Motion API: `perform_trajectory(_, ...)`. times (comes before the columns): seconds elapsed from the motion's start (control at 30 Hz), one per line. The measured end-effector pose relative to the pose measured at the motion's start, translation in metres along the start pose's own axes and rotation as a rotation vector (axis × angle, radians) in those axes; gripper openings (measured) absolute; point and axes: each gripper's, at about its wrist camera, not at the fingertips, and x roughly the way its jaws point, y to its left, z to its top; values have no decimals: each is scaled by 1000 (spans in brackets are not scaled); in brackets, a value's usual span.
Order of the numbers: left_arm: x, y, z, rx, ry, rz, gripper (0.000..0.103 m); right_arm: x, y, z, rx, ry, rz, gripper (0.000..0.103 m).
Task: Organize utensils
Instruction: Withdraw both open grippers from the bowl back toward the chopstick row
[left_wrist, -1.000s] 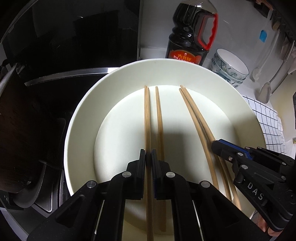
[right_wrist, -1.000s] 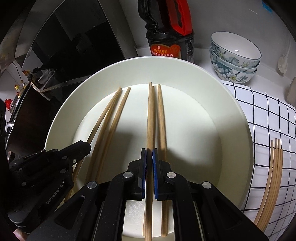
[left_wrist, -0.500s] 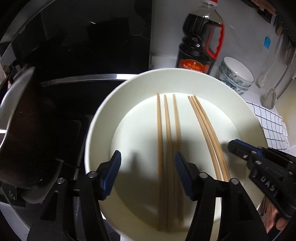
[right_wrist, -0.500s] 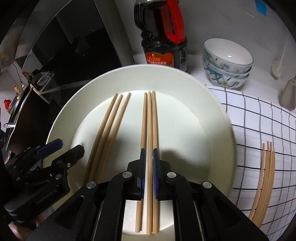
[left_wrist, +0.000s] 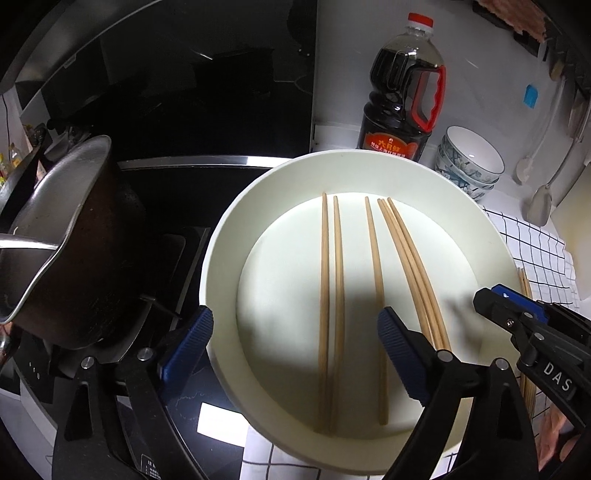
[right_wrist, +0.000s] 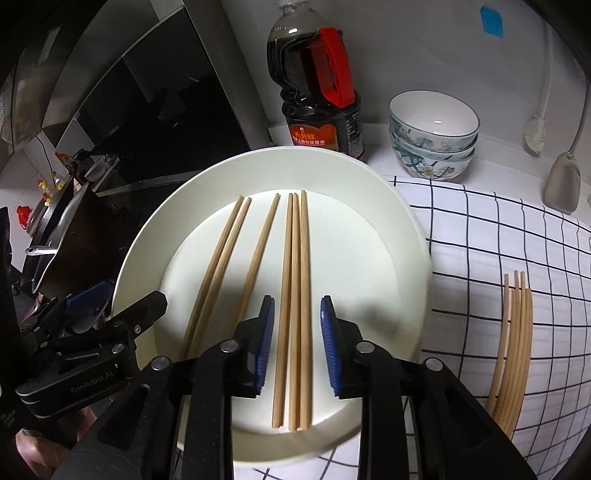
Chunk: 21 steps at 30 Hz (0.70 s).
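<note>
The lower ends of the spare chopsticks (right_wrist: 511, 343) on the cloth (right_wrist: 498, 236) are cut off behind the right gripper (right_wrist: 297, 325). Six chopsticks (left_wrist: 330, 310) are laid flat in the plate (left_wrist: 221, 258). A second ago one chopstick was pinched by each gripper; both jaws have just been opening and now nothing is held. The left gripper (left_wrist: 295, 328) is spread wide, with three sticks seen between its pads; the right is parted a little above three close sticks. The plate is bordered by the pot (left_wrist: 62, 240), bottle (left_wrist: 402, 103) and bowls (right_wrist: 432, 136).
</note>
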Motion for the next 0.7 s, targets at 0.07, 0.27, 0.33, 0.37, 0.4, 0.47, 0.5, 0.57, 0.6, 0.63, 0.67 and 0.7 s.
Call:
perform_trajectory(0.07, -3, -2, -1, 1, -3, 5, 92, -5, -2, -3, -1, -8, 0, 30)
perform_trajectory(0.27, -16, -7, -5, -11, -16, 10, 95, -19, -8, -9, 1, -19, -1, 38)
perform_trajectory(0.33, -20, -10, -7, -15, -17, 12, 95, -24, -10, -11, 0, -21, -1, 39)
perform_trajectory(0.37, -21, -12, -8, -16, -18, 12, 95, -26, -12, -13, 0, -22, -3, 41)
perform_trajectory(0.4, -23, -14, -9, -16, -20, 10, 95, -28, -13, -13, 2, -23, -4, 42)
perform_trajectory(0.47, -26, -18, -11, -15, -23, 6, 96, -34, -16, -17, 5, -25, -6, 44)
perform_trajectory(0.5, -28, -21, -12, -14, -23, 2, 96, -36, -17, -19, 6, -25, -6, 44)
perform_trajectory(0.57, -30, -27, -15, -9, -22, -6, 96, -41, -20, -23, 4, -24, -9, 48)
perform_trajectory(0.6, -31, -31, -17, -5, -21, -10, 96, -43, -22, -25, 4, -26, -11, 49)
perform_trajectory(0.63, -33, -34, -19, 0, -20, -15, 96, -46, -24, -27, 4, -27, -13, 49)
perform_trajectory(0.67, -33, -37, -20, 4, -20, -18, 96, -47, -26, -30, 6, -26, -15, 49)
perform_trajectory(0.7, -34, -40, -21, 8, -20, -22, 96, -50, -28, -32, 9, -26, -16, 49)
